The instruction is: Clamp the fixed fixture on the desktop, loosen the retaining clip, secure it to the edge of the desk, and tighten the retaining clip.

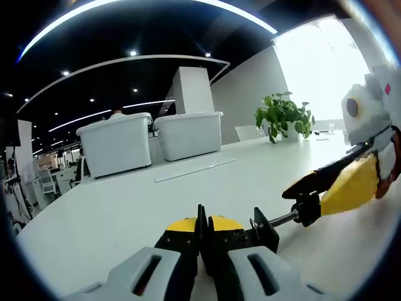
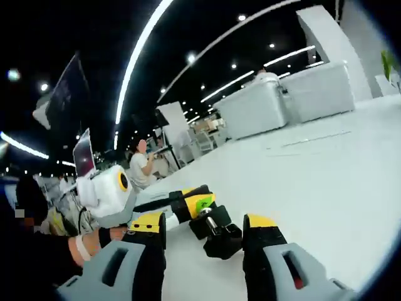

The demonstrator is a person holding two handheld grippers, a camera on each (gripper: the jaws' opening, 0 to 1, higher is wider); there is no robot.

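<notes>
A black clamp fixture lies low over the white desk [image 1: 119, 207]. Its thin bar [image 1: 202, 216] stands between my left gripper's [image 1: 202, 231] yellow-tipped jaws, which are shut on it. The clamp's screw [image 1: 279, 219] runs right to a black knob [image 1: 307, 210], where my right gripper [image 1: 341, 191] reaches in with its yellow fingers. In the right gripper view, my right gripper [image 2: 205, 222] is open, its jaws wide apart on either side of the clamp's black screw end [image 2: 219, 237] without touching it. The left gripper [image 2: 191, 202] comes in from the left, holding the clamp.
Two white lidded bins [image 1: 116, 141] [image 1: 188, 132] stand at the desk's far side, with a potted plant [image 1: 285, 116] to the right. A long flat strip [image 1: 194, 169] lies before the bins. A seated person [image 2: 141, 166] and chairs are beyond the desk.
</notes>
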